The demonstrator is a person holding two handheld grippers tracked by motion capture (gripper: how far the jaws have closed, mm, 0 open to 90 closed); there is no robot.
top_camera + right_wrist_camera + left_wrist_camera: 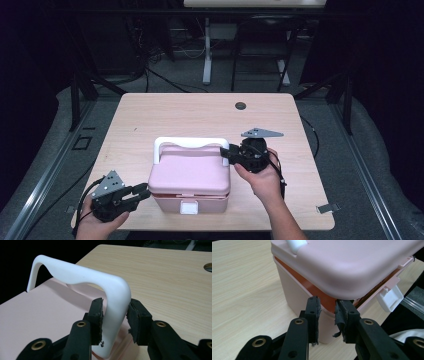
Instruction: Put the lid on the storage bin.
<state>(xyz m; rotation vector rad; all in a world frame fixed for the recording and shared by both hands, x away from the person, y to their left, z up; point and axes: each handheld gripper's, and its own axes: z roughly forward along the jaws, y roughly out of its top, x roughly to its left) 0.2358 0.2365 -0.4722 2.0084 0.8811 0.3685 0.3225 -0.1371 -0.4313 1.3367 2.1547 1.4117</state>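
A pink lidded box [190, 172] with a white handle [187, 142] and a white front latch [189, 207] stands on the near half of the wooden table [200, 112]. My right gripper [225, 152] is at the box's right rear. In the right gripper view it [115, 315] is shut on the raised handle's [82, 272] right leg, one pad on each side. My left gripper [142, 191] is at the box's front left corner. Its jaws [327, 312] stand narrowly open just short of that corner, below the lid [352, 265] and an orange seal [299, 280].
A round cable hole [240, 105] lies in the table's far middle. A small metal clip [327, 207] sticks out at the table's near right edge. The latch [390, 298] hangs near the table's front edge. Dark floor and stands surround the table.
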